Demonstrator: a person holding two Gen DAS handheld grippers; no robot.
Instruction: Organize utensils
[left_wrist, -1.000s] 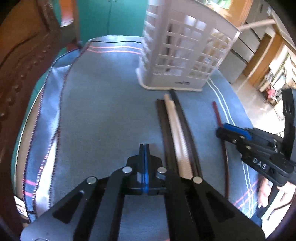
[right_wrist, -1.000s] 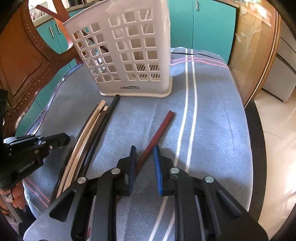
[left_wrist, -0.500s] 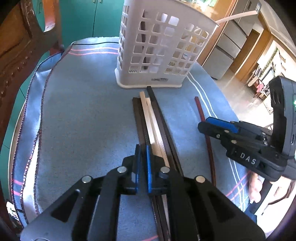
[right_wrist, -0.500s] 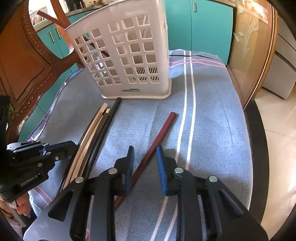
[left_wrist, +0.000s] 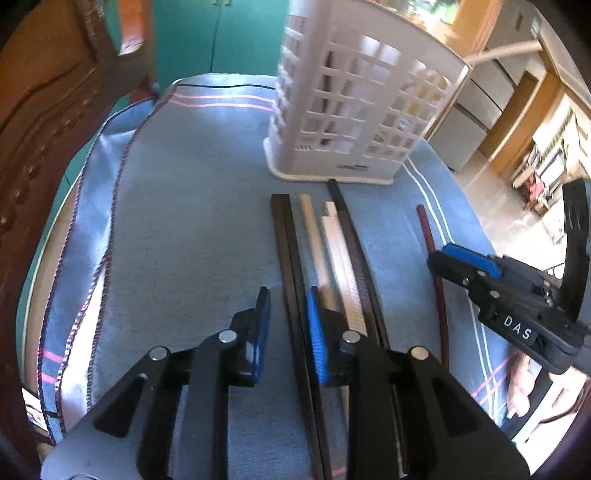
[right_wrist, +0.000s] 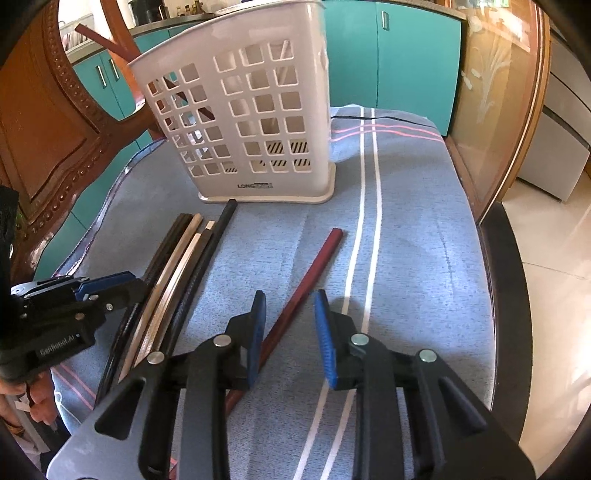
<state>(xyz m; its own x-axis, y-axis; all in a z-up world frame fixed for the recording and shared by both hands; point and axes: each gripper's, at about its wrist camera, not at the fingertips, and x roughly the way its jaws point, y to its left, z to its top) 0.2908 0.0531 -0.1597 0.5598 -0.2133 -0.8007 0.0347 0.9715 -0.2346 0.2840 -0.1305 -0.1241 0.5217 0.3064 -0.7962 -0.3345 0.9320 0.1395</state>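
Several chopsticks lie side by side on the cloth before a white slotted basket (left_wrist: 354, 122) (right_wrist: 240, 122): dark ones (left_wrist: 284, 229) (right_wrist: 166, 243), pale ones (left_wrist: 314, 236) (right_wrist: 177, 258) and a black one (left_wrist: 354, 243). My left gripper (left_wrist: 289, 314) (right_wrist: 129, 284) is opening, and the dark chopstick runs between its blue pads without being pressed. A red-brown chopstick (right_wrist: 306, 280) (left_wrist: 432, 251) lies apart to the right. My right gripper (right_wrist: 291, 325) (left_wrist: 443, 258) hangs open over its near part, which passes under the left finger. Another red-brown stick (right_wrist: 99, 37) stands in the basket.
A blue-grey cloth (right_wrist: 406, 221) with white and pink stripes covers the table, whose dark rim (right_wrist: 506, 277) curves along the right. A carved wooden chair (left_wrist: 37, 110) (right_wrist: 44, 129) stands close on the left. Teal cabinets are behind. A person's hand (left_wrist: 517, 387) holds the right gripper.
My left gripper's jaws were shut and have come apart, now standing either side of the dark chopstick. The right gripper's jaws have widened a little over the red-brown chopstick.
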